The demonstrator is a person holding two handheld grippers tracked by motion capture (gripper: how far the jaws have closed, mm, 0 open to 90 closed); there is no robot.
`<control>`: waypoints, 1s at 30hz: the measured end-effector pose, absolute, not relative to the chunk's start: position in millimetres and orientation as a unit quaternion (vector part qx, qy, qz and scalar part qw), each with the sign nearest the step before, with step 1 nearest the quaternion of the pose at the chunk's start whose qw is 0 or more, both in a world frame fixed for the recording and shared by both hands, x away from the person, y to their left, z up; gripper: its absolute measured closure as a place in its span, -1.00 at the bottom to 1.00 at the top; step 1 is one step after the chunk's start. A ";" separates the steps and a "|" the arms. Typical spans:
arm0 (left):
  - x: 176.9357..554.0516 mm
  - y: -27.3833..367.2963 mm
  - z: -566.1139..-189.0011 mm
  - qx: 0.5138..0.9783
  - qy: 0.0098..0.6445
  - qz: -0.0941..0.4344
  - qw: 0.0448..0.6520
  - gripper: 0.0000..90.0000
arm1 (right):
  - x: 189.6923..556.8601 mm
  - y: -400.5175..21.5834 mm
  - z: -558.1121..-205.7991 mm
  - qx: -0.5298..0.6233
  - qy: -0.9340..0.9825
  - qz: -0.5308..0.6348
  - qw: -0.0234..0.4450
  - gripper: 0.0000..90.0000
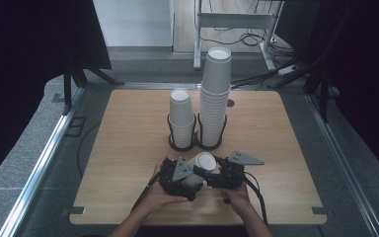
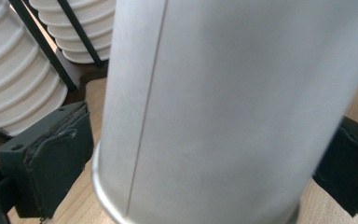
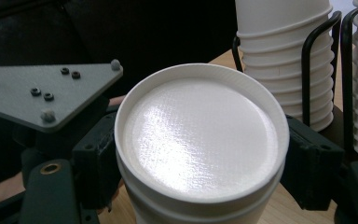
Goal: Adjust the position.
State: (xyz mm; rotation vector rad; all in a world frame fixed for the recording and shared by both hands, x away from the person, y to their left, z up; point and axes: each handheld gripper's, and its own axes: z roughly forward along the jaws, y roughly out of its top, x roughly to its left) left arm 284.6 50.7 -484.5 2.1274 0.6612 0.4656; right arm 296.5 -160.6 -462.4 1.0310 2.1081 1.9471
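Observation:
A white paper cup [image 1: 202,163] lies tilted between both grippers near the table's front edge. In the left gripper view the cup's side [image 2: 223,102] stands between the jaws of my left gripper [image 2: 200,172], and a thin gap shows at the left pad [image 2: 56,158], so the gripper is open around it. In the right gripper view the cup's round base [image 3: 200,135] faces the camera, and my right gripper [image 3: 203,158] is shut on it, a pad pressed on each side. From above, the left gripper [image 1: 190,178] and right gripper [image 1: 216,170] meet at the cup.
Two stacks of white cups stand in black wire holders at mid-table: a short stack [image 1: 181,118] and a tall stack [image 1: 215,94]. They stand close behind the grippers. The wooden table [image 1: 128,148] has bare room at left and right. Cables and a desk frame lie beyond.

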 end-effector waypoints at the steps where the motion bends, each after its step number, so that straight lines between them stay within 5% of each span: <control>1: 285.0 50.1 -485.1 0.849 0.265 0.188 0.417 -1.00 | 296.6 -160.6 -462.3 0.339 0.688 0.640 0.043 -0.46; 30: 284.5 46.8 -487.2 0.874 0.247 0.193 0.370 -0.80 | 298.0 -157.5 -467.0 0.338 0.704 0.623 0.037 -0.55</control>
